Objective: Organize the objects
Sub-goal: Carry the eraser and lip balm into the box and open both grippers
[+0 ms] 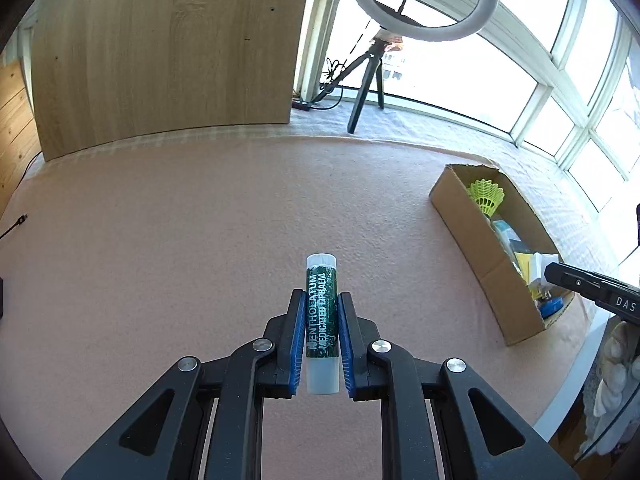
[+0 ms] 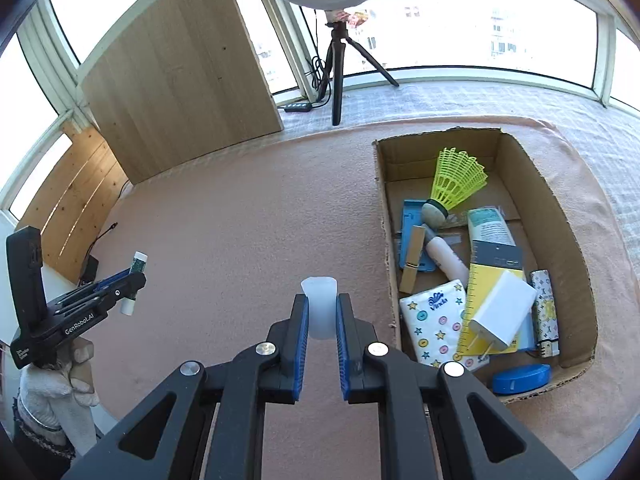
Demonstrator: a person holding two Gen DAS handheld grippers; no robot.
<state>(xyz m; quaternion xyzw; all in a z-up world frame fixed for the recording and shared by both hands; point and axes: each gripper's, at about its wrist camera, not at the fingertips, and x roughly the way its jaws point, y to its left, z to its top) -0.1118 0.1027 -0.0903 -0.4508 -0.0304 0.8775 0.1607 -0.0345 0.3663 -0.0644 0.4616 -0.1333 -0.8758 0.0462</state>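
Observation:
My left gripper [image 1: 321,300] is shut on a green Mentholatum lip balm tube [image 1: 321,320] and holds it above the pink mat; the tube has no cap on. It also shows in the right wrist view [image 2: 134,280], far left. My right gripper [image 2: 321,304] is shut on the translucent white cap [image 2: 319,306], held above the mat left of the cardboard box [image 2: 568,240]. The box holds a yellow shuttlecock [image 2: 456,180], a clothespin, a tissue pack, a white charger, a ruler, a tube and a blue round case.
A wooden board [image 2: 180,76] stands at the back of the mat. A ring light on a tripod [image 2: 340,60] stands behind it by the windows. A black cable lies at the mat's left edge [image 1: 16,224]. The box also shows in the left wrist view [image 1: 472,248], at right.

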